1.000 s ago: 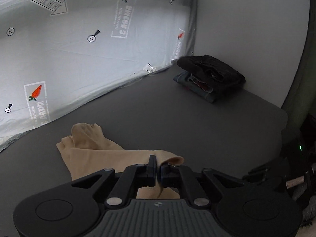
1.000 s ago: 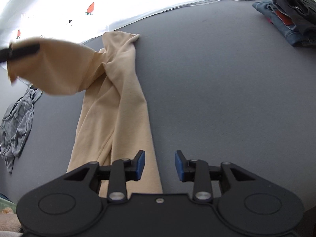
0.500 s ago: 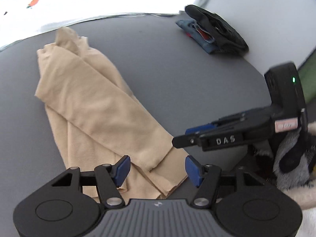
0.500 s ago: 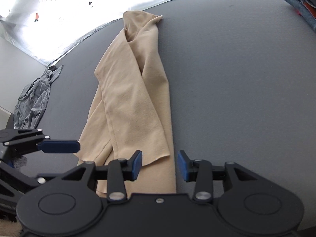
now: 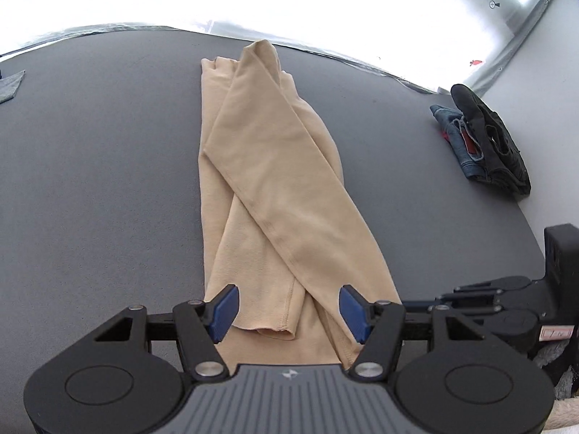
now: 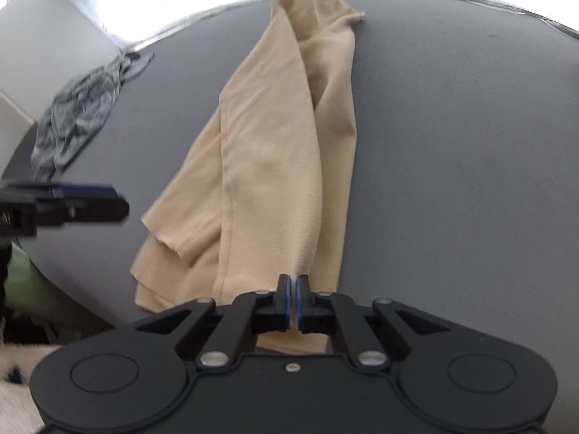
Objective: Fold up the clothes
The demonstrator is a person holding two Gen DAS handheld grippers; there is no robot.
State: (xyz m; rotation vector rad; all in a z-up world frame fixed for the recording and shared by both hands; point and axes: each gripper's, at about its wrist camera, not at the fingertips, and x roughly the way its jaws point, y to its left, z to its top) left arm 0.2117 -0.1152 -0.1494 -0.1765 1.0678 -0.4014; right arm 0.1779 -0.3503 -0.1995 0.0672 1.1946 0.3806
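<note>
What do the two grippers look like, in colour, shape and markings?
Both are matte black. The left gripper has two round discs, silver screws, blue pads on its jaws, a ribbed grey panel and a small logo. The right gripper looks alike, with a smooth black body. No cables show.

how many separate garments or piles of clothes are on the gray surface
3. The tan garment lies lengthwise in the middle, its near end by both claws. A dark folded stack sits at the far right edge. A crumpled gray garment lies at the far left. The stack holds several pieces, partly hidden.
</note>
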